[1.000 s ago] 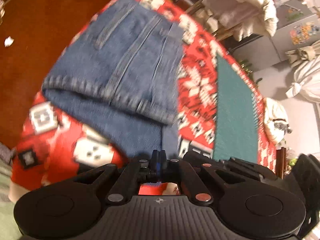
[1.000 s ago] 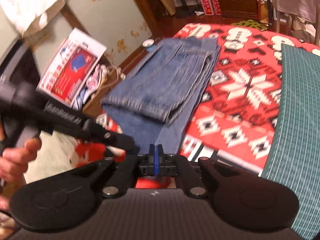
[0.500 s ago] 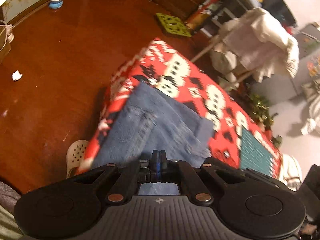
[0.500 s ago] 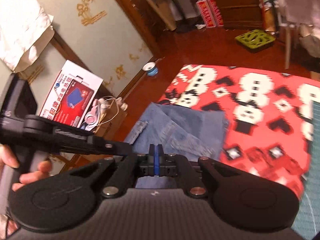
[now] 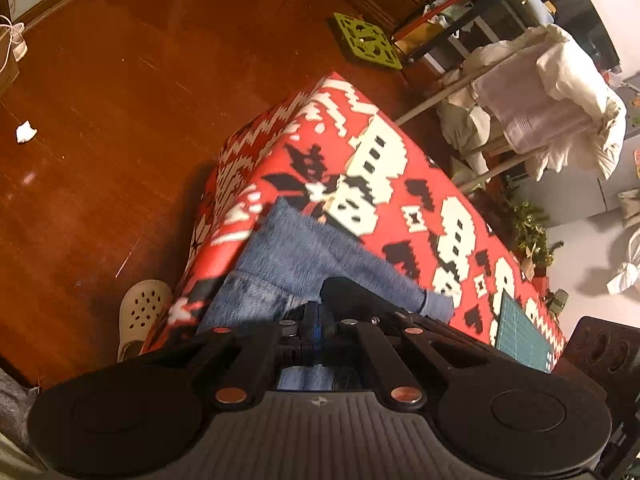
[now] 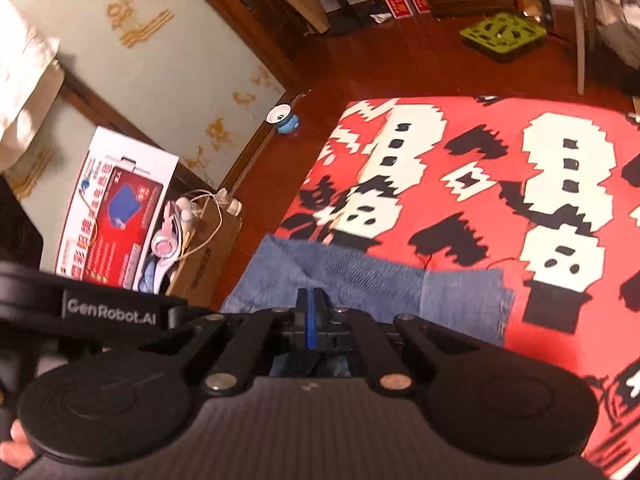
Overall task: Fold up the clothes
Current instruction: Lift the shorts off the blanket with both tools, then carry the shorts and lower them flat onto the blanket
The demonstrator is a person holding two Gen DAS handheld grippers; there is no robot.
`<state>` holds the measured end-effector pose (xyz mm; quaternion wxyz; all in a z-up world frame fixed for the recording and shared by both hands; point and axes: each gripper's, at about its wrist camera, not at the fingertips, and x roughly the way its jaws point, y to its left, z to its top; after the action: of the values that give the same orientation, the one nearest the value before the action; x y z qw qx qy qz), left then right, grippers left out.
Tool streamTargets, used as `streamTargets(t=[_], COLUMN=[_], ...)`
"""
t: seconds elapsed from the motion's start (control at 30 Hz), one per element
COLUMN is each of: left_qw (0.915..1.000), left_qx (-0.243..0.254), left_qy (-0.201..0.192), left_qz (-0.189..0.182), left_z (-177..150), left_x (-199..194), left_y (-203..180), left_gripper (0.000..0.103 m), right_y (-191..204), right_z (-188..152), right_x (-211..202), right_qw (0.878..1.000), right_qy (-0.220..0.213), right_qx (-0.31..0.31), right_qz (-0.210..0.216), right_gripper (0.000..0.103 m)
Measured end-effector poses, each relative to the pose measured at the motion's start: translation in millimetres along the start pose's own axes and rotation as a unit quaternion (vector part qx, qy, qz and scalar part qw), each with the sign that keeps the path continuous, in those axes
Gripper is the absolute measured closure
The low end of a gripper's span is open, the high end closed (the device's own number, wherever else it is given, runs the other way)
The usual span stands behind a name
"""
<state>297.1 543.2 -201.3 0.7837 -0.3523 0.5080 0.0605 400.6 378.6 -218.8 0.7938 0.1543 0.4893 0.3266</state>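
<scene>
Both grippers have their fingers pressed right together: the left gripper (image 5: 316,320) and the right gripper (image 6: 308,320) each sit low over the blue jeans (image 5: 304,256), though it's not clear whether either actually pinches any denim. The jeans lie on the near corner of the red-and-white patterned blanket (image 5: 384,168), close to its edge above the wooden floor (image 5: 120,100).
</scene>
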Motion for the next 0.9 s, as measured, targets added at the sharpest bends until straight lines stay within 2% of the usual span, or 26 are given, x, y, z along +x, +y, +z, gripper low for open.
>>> streamTargets(t=[0.1, 0.23, 0.37, 0.47, 0.53, 0.6, 0.7, 0.9], left_qw=[1.0000, 0.9999, 0.9999, 0.9999, 0.9994, 0.9992, 0.9998, 0.9998], left_qx=[-0.003, -0.012, -0.012, -0.014, -0.021, -0.013, 0.011, 0.010], left_qy=[-0.001, 0.002, 0.002, 0.004, 0.016, 0.023, 0.015, 0.010], left_qz=[0.003, 0.005, 0.007, -0.002, -0.021, -0.029, -0.003, 0.015], left_z=[7, 17, 21, 22, 21, 19, 17, 23], left_x=[5, 13, 15, 16, 18, 21, 27, 37], left_y=[-2, -5, -8, -8, -10, -18, -31, -39], left_gripper=[0.103, 0.103, 0.103, 0.103, 0.103, 0.103, 0.103, 0.103], right_y=[-5, -20, -24, -25, -29, -31, -39, -44], right_z=[8, 19, 27, 27, 22, 19, 19, 27], right_x=[5, 7, -17, -27, -23, -16, -11, -13], right_qw=[1.000, 0.998, 0.997, 0.998, 0.998, 0.998, 0.997, 0.995], right_qy=[-0.006, -0.019, -0.041, -0.014, 0.014, 0.023, 0.005, -0.026], right_qx=[0.012, 0.056, 0.065, 0.060, 0.061, 0.051, 0.065, 0.078], right_qz=[0.003, -0.019, -0.007, -0.016, -0.022, -0.039, -0.040, -0.055], right_gripper=[0.103, 0.103, 0.103, 0.103, 0.103, 0.103, 0.103, 0.103])
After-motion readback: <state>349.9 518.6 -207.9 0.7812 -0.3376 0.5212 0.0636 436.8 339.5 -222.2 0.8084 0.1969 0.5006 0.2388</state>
